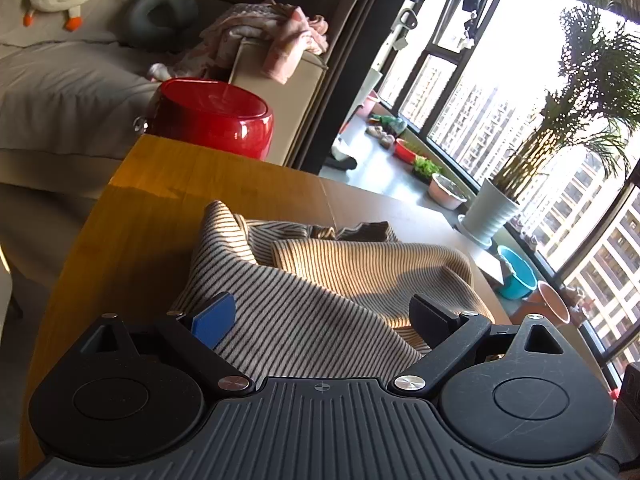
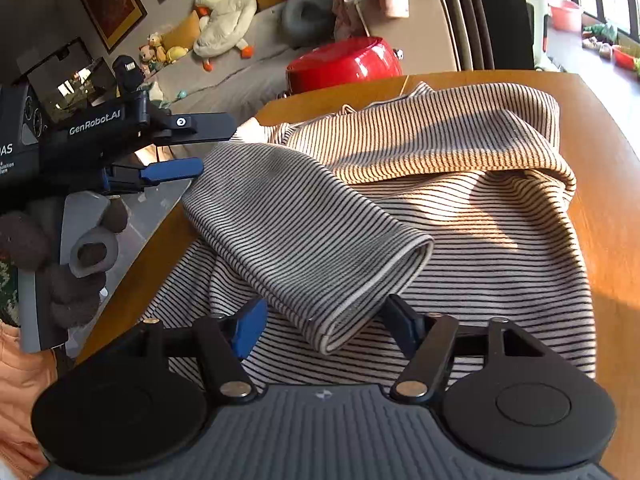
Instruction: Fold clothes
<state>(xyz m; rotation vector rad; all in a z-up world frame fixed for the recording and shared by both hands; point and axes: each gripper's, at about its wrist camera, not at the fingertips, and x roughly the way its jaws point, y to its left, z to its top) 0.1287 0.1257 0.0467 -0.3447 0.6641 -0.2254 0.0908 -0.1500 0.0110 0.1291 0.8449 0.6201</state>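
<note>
Striped beige knit garment (image 2: 460,200) lies rumpled across the wooden counter (image 2: 608,208), one sleeve (image 2: 304,240) folded over its body, cuff pointing toward the near edge; the sleeve's long axis runs from far left to near right. Right gripper (image 2: 324,328) is released, straddling the cuff; left gripper (image 2: 192,148) hovers released at the far left. Best to pinch the cuff squarely and lay the sleeve flat

One striped beige-and-black knit garment (image 2: 460,208) lies on one wooden table (image 2: 608,216). Beyond the table stand one glossy red round stool (image 2: 348,64), one white plush goose (image 2: 224,20) and one grey ring-shaped cushion (image 2: 302,14). Two black two-finger grippers (image 2: 324,326) (image 2: 188,148) show.
</note>
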